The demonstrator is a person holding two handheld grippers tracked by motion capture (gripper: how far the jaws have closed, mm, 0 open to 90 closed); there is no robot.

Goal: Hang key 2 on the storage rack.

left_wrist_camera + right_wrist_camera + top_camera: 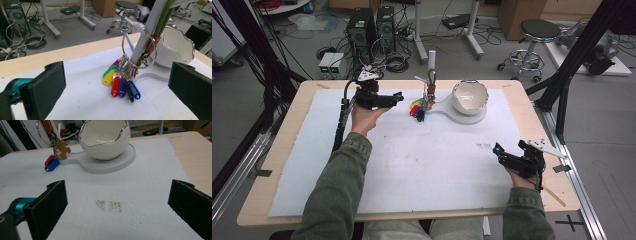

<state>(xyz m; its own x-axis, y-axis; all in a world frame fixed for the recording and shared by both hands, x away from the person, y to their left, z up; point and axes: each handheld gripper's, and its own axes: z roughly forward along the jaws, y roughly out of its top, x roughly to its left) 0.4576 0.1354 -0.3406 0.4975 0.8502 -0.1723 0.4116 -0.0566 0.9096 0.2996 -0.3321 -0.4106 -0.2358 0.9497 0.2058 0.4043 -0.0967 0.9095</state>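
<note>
The table (532, 107) carries a white mat (412, 160) that covers most of its top, with bare wood showing along the edges. Toward the far middle of the mat stands a flat white stand (447, 107) with a white bowl (470, 96) on its round end and a post (431, 67) rising from its narrow end.

The left gripper (398, 97) is held just left of the post, its jaws spread wide and holding nothing, touching nothing. In the left gripper view the jaws frame the bunch of keys (122, 82) straight ahead, with open mat between.

The keys hang by a large metal ring (139, 47) from a hook on the post. The ring stands near upright, and the coloured tags fan down and toward the person, their lower ends resting on the mat beside the stand.

The right gripper (502, 154) sits near the right edge of the mat, well apart from the bowl, jaws also wide and empty. Bare mat with a small dark smudge (108, 205) lies between its jaws, and open room stretches across the near half of the mat.
</note>
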